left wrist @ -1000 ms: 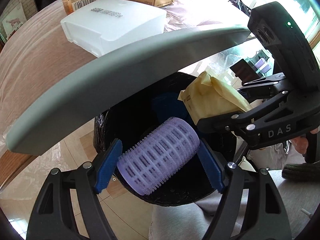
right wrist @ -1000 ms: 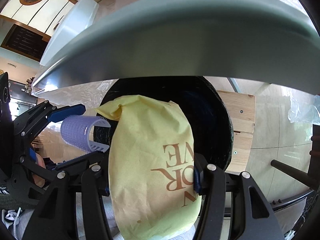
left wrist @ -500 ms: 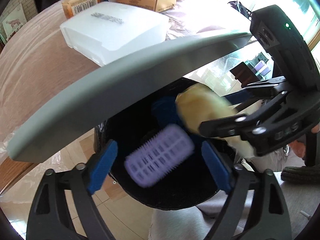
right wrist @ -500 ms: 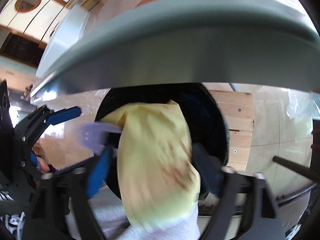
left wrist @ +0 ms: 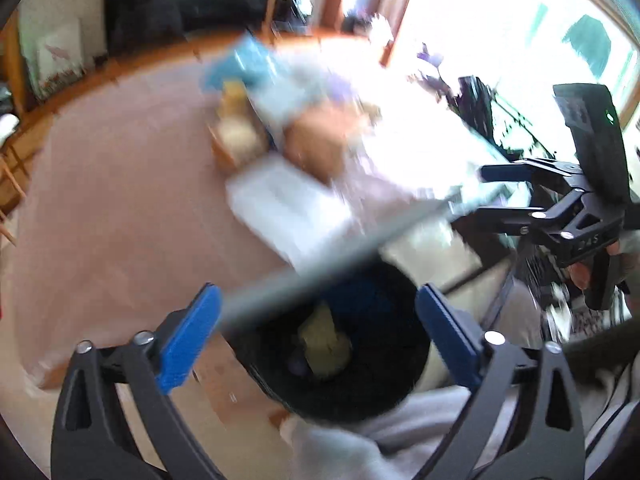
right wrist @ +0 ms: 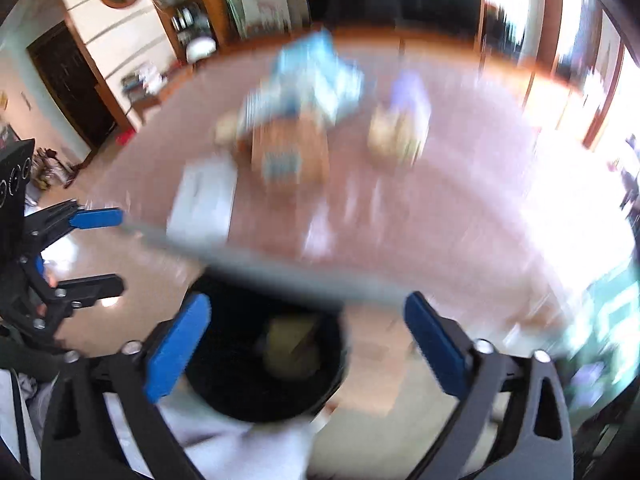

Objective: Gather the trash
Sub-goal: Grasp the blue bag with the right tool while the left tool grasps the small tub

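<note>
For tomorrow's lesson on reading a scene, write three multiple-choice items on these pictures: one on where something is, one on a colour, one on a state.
1. Where is the yellow paper bag?
A. on the table
B. inside the black bin
C. between the right gripper's fingers

2. What colour are the finger pads of the left gripper?
A. blue
B. red
C. white

3. How do the jaws of the right gripper stand?
A. shut on the bag
B. shut on nothing
C. wide open, nothing between them

Key: 1 B, the bag lies down in the dark bin below the table edge. 2 A, both pads show blue. 3 C, the jaws have just been opening and the pads stand far apart with only the bin seen between them.
</note>
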`<action>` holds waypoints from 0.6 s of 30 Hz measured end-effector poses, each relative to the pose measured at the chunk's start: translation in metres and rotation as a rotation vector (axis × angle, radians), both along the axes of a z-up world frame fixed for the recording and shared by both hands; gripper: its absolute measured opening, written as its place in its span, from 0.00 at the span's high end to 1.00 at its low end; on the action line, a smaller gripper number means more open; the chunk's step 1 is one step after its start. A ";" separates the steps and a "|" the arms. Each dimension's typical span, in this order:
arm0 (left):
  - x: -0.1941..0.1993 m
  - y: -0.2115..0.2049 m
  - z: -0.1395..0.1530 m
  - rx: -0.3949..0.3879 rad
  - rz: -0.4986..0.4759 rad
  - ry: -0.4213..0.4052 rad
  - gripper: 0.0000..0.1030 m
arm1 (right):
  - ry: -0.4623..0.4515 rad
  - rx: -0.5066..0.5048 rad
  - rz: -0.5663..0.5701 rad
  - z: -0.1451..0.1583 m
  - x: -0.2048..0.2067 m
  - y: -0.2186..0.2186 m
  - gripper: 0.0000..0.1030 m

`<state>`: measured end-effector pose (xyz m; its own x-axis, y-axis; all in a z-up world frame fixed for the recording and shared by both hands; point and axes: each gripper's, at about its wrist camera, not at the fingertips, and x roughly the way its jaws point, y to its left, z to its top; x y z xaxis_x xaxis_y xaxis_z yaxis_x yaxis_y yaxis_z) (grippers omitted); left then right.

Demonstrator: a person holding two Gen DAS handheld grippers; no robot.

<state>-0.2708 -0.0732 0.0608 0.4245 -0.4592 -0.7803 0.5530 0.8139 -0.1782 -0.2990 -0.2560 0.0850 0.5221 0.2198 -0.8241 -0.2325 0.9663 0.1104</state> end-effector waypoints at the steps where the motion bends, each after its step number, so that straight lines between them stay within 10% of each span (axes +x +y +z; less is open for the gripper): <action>1: 0.007 0.003 0.007 -0.011 0.021 -0.017 0.02 | -0.053 -0.040 0.002 0.014 0.008 0.001 0.04; 8: 0.073 -0.003 0.008 0.012 0.113 -0.018 0.02 | -0.223 -0.212 0.121 0.060 0.094 0.030 0.04; 18: 0.142 -0.025 -0.029 0.121 0.052 0.042 0.02 | -0.065 -0.329 0.295 0.028 0.202 0.080 0.04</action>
